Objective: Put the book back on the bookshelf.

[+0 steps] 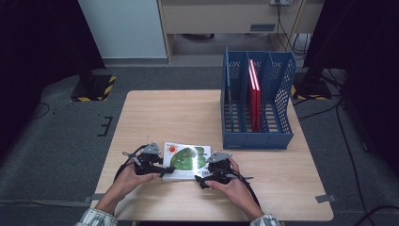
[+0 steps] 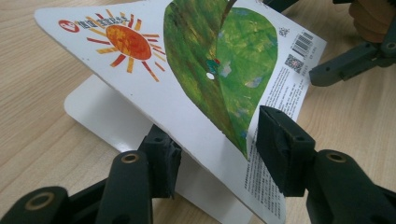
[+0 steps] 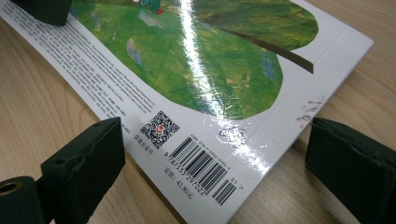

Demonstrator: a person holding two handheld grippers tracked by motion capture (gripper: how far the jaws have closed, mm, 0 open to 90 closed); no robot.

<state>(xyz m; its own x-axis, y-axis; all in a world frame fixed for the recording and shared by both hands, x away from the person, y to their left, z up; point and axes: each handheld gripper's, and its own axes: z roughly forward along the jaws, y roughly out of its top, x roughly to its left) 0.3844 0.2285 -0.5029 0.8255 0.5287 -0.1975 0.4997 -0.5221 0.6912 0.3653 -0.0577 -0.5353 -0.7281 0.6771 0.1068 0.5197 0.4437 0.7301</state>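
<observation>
A picture book (image 1: 186, 160) with a green leaf and an orange sun on its white cover lies near the table's front edge. My left gripper (image 1: 164, 170) is shut on the cover's edge. In the left gripper view (image 2: 219, 149) one jaw sits under the lifted cover (image 2: 210, 70) and one on top, with a white page (image 2: 107, 116) below. My right gripper (image 1: 202, 178) is open. In the right gripper view (image 3: 215, 158) its jaws stand either side of the book's barcode corner (image 3: 201, 60), a little apart from it.
A blue slotted file rack (image 1: 256, 101) stands at the back right of the wooden table (image 1: 164, 113), with a red book (image 1: 254, 94) upright in a middle slot. Black stands and cables lie on the floor around the table.
</observation>
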